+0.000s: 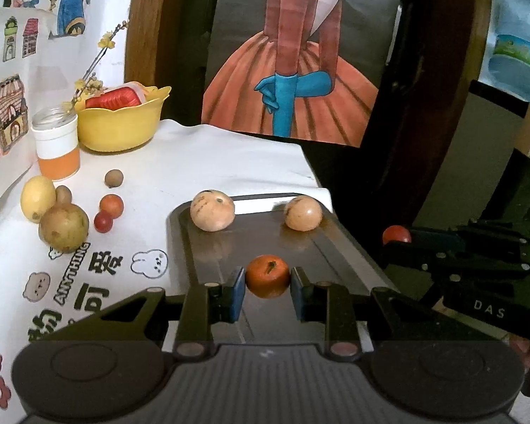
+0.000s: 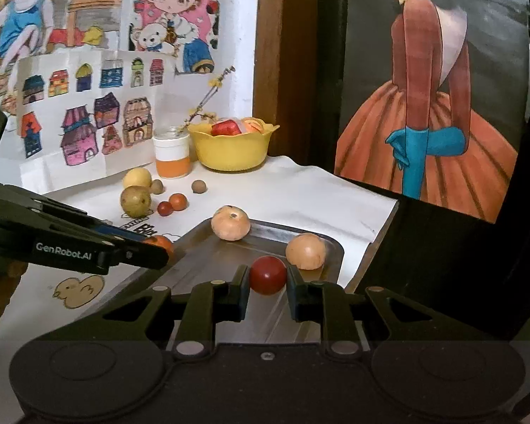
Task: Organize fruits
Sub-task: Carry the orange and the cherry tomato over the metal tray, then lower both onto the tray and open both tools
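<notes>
While both grippers are hovering over the dark tray (image 1: 208, 258), each is carrying one fruit. At lower centre of the left wrist view, the left gripper (image 1: 268, 288) is clamping its blue pads on a small orange (image 1: 268, 275), stem facing up. At lower centre of the right wrist view, the right gripper (image 2: 268, 284) is gripping a red fruit (image 2: 268, 275) between its pads; its tip is also showing at mid right of the left view. Two tan fruits (image 1: 212, 215) (image 1: 303, 212) are already lying along the tray's far edge, well apart from each other. At mid left of the left wrist view, loose fruit is waiting on the white cloth (image 1: 208, 162): a lemon (image 1: 37, 198), a yellow-green pear (image 1: 63, 227), two small red fruits (image 1: 108, 212) and a brown nut (image 1: 113, 178).

Judged as the placing step: each gripper should be lowering until its fruit is touching the tray floor before the pads are parting, since round fruit released from height is likely to roll. Bare floor clear of the tan fruits is giving the safest landing, and the two grippers should be kept apart from each other
</notes>
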`<state>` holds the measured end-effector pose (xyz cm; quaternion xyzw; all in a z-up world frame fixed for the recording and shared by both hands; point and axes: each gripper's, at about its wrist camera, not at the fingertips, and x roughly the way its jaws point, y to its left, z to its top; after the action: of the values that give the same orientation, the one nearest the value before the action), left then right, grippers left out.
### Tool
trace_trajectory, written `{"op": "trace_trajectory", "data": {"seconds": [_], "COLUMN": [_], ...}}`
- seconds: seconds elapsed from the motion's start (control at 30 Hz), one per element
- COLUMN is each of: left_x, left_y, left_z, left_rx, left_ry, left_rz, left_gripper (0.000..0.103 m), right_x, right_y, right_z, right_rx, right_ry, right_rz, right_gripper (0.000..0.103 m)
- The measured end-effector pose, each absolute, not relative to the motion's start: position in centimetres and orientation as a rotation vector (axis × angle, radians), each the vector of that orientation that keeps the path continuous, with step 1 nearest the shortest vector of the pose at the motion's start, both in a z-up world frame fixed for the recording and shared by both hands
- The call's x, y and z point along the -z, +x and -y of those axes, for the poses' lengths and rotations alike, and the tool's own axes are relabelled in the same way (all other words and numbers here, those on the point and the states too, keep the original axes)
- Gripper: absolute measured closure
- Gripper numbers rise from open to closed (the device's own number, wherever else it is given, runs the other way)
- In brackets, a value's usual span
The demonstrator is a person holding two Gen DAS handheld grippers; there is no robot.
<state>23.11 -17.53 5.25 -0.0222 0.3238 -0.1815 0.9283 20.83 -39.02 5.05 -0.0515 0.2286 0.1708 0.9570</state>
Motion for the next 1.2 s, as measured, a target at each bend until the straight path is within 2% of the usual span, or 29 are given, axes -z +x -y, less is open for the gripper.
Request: {"op": "trace_trajectory", "data": {"seconds": [0.67,1.2], "left_x": [-1.7,-1.2], "left_y": [30.6,31.5], "left_z": [17.5,18.5], "left_rx": [0.310,0.275], "left_ry": [-0.060,-0.019], "left_rz": [-0.698,-0.675], "left_gripper": [0.072,0.072], "right_x": [-1.1,0.0], "right_y": [28.6,30.6], "right_z": [37.8,37.3], "right_rx": [-0.349,-0.326], "right_ry": [-0.113,-0.157], "right_rz": [-0.523,-0.581], "right_gripper": [0.079,0.079]}}
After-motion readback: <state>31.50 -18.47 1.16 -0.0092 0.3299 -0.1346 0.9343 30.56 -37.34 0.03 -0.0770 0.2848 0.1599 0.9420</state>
